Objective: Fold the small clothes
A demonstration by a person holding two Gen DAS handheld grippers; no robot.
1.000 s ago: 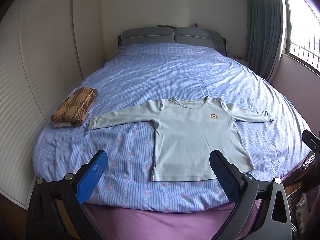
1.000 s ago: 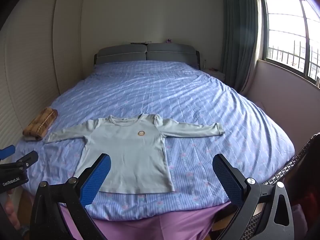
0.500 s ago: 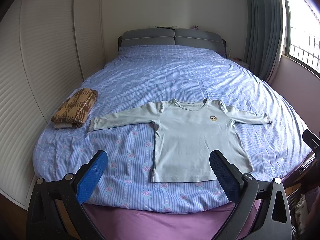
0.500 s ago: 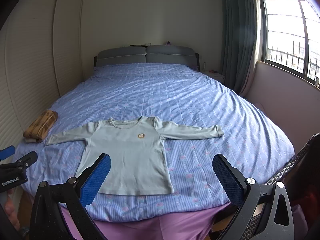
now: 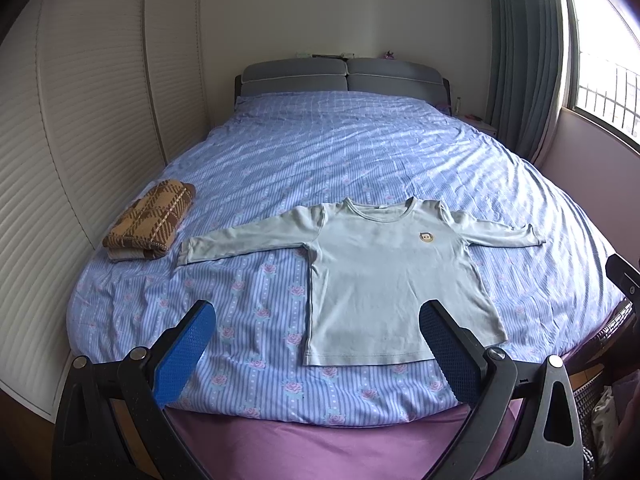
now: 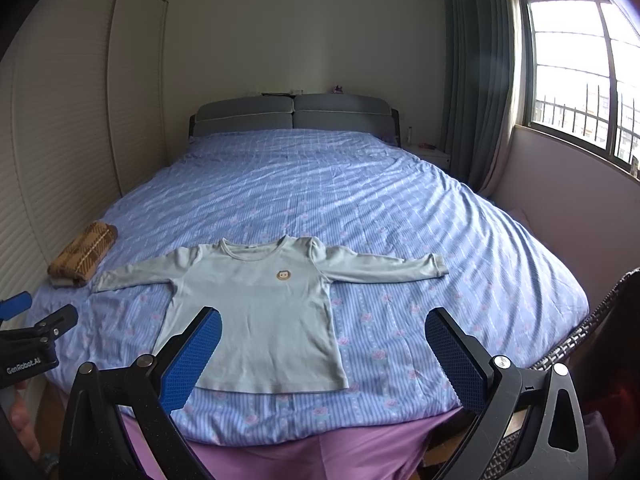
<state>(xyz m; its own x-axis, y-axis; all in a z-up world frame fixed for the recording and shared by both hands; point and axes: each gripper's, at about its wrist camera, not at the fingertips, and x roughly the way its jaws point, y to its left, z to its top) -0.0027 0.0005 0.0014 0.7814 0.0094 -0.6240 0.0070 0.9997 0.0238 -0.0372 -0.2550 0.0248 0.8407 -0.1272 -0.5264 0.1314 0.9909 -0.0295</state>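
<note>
Left wrist view: pale green long-sleeved child's shirt with a small round face patch on the chest (image 5: 394, 280) lies flat, face up, near the foot edge of the bed with the blue striped floral cover (image 5: 360, 152), both sleeves spread out sideways, hem toward the foot edge, neckline toward the grey padded headboard (image 5: 344, 76). No fold made in it yet, as far as I can see.

Brown plaid folded cloth bundle (image 5: 150, 220) sits by the bed's left edge, just beyond the shirt's left cuff, apart from it. Looks like one item already done and set aside; that's a judgement, not confirmed.

Left claw (image 5: 316, 344) is spread wide, blue pads holding nothing, hovering off the foot edge, roughly in line with the shirt's hem and the bare cover to its left. Not touching fabric.

Right wrist view: right claw (image 6: 322, 354) likewise wide apart and empty, above the foot edge, aimed between the shirt's right side and the bare cover under the right sleeve. Left claw's body is visible at that view's left border.

Status estimate: shirt is laid out and smoothed, ready for folding. Remaining: fold in both sleeves, fold the body, then move it next to the plaid bundle. No other unfolded clothes in view on the bed.
</note>
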